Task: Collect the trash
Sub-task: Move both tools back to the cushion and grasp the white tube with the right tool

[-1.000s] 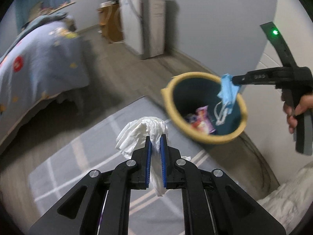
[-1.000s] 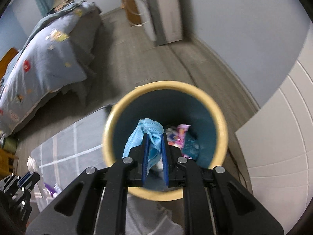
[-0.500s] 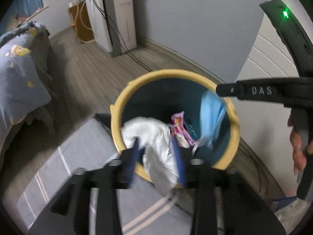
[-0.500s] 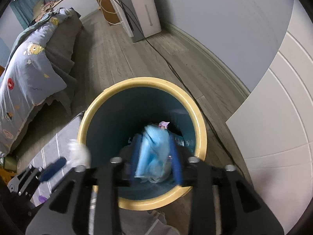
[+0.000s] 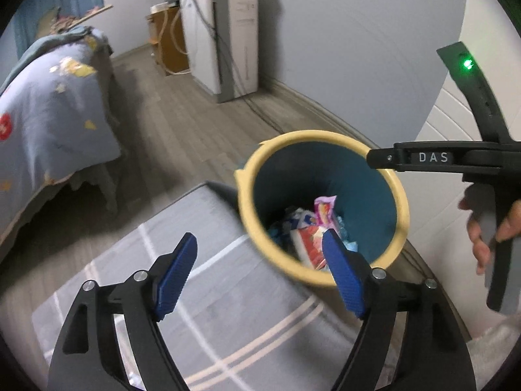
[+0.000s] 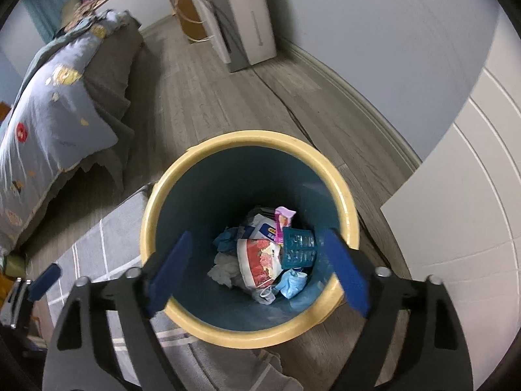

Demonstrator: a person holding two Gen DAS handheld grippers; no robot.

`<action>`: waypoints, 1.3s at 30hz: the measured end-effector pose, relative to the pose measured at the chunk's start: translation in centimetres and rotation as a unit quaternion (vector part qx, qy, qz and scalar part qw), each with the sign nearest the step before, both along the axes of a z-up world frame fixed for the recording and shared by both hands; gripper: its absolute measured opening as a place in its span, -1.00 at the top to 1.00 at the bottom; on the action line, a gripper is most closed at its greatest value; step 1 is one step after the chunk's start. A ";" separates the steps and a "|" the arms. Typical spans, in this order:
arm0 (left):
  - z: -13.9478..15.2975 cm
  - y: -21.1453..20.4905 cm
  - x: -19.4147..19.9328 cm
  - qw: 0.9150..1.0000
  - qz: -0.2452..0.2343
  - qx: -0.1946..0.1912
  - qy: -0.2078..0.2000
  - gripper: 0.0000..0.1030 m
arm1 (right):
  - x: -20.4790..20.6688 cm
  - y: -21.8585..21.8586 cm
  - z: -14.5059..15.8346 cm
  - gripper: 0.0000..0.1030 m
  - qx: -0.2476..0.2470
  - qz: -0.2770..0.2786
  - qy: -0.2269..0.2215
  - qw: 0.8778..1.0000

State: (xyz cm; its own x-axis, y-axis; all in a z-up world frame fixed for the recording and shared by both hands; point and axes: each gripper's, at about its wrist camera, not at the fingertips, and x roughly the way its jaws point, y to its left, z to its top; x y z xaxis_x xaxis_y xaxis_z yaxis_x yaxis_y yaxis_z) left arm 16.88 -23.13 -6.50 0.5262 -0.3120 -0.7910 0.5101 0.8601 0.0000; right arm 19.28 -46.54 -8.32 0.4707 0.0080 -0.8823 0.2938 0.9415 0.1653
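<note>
the trash bin (image 6: 249, 234), teal inside with a pale yellow rim, fills the centre of the right wrist view and sits at centre right of the left wrist view, standing on the wood floor against the corner of a grey rug (image 5: 228, 309). at its bottom lie the collected things: a blue face mask (image 6: 293, 285) at the lower right of the pile, a crumpled white tissue (image 6: 224, 268) at lower left, a red and white wrapper (image 6: 260, 259) in the middle and a pink packet (image 6: 282, 220) above it.

the right gripper (image 6: 257, 270) hangs directly over the bin's mouth, pointing down into it, so that whatever it lets go falls inside; its jaws have just been opening, now stand wide, and nothing is between them. the left gripper (image 5: 260, 273) is in the lower half of its own view, over the rug at the bin's near rim, its jaws likewise just opened wide and empty.

both pieces look delivered, so this drop seems done. a bed (image 5: 49, 114) fills the left of the frame and a white appliance (image 5: 224, 39) the upper centre.
</note>
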 end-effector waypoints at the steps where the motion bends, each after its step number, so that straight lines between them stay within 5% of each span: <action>1: 0.4 1.2 -0.2 1.000 0.009 -0.005 0.000 -0.70 | 0.1 0.6 0.1 -0.84 -0.004 0.007 -0.001 1.000; 13: 3.7 16.7 -4.3 0.991 0.128 0.019 -0.022 -0.81 | 1.3 13.1 1.2 -0.89 -0.060 0.174 -0.013 0.983; 27: 1.4 29.9 -8.3 0.964 0.266 0.004 0.005 -0.82 | -1.3 29.9 -1.0 -0.89 -0.080 0.372 0.016 0.925; 32: 0.5 31.4 -8.4 0.957 0.288 0.032 0.010 -0.82 | -1.8 32.8 -3.9 -0.87 -0.071 0.385 0.062 0.918; 39: -0.3 32.4 -7.7 0.957 0.289 0.029 0.024 -0.82 | -2.2 35.6 -8.0 -0.39 -0.071 0.402 0.124 0.904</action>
State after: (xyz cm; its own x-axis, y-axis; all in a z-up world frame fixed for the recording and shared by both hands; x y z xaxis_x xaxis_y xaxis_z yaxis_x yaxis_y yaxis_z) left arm 9.23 9.32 -6.84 0.5603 0.0651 -0.8257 -0.0505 0.9977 0.0444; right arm 17.04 -10.92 -16.34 0.1503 0.1379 -0.9790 -0.4838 0.8738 0.0488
